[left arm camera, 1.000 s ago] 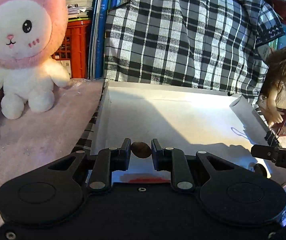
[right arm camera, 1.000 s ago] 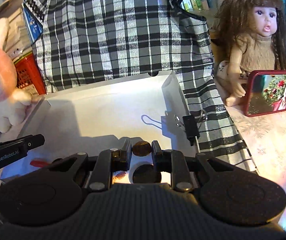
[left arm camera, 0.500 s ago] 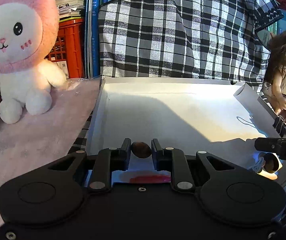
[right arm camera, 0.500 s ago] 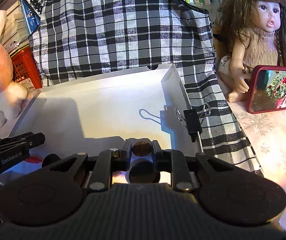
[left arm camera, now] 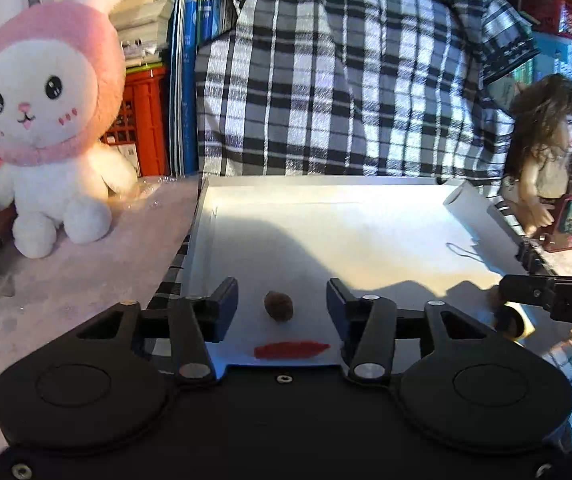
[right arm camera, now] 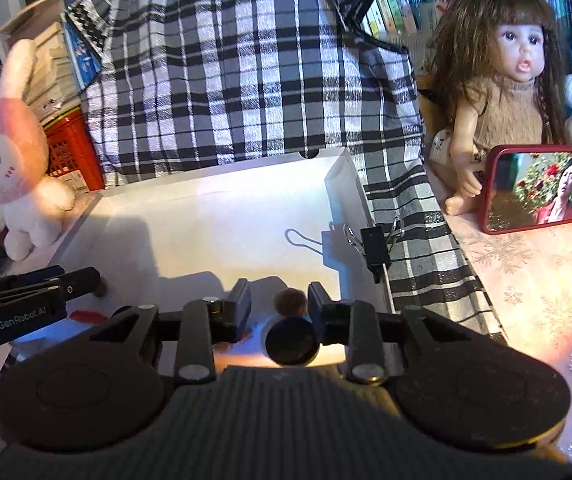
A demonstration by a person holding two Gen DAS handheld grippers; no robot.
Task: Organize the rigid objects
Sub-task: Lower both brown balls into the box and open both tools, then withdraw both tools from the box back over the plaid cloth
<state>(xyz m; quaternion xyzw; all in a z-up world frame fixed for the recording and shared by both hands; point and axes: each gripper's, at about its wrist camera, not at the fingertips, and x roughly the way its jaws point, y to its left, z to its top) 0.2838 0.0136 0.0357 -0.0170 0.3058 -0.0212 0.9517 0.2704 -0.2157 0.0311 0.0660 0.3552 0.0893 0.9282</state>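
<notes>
A small brown nut (left arm camera: 278, 306) lies on the floor of the white tray (left arm camera: 325, 220), between the spread fingers of my left gripper (left arm camera: 282, 304), which is open and apart from it. A red strip (left arm camera: 291, 349) lies just in front of the nut. My right gripper (right arm camera: 279, 304) is partly open over the tray's near right corner, with a second brown nut (right arm camera: 289, 301) beside its right finger and a dark round lid (right arm camera: 291, 341) below. The right gripper also shows in the left wrist view (left arm camera: 553, 300).
A pink-and-white plush rabbit (left arm camera: 46, 128) sits left of the tray. A doll (right arm camera: 501, 92) and a red-cased phone (right arm camera: 541, 188) stand on the right. A black binder clip (right arm camera: 373, 248) grips the tray's right wall. Plaid cloth (left arm camera: 345, 80) hangs behind.
My left gripper has opened and let go of the nut, which now lies on the tray. My right gripper's fingers have spread apart from the second nut.
</notes>
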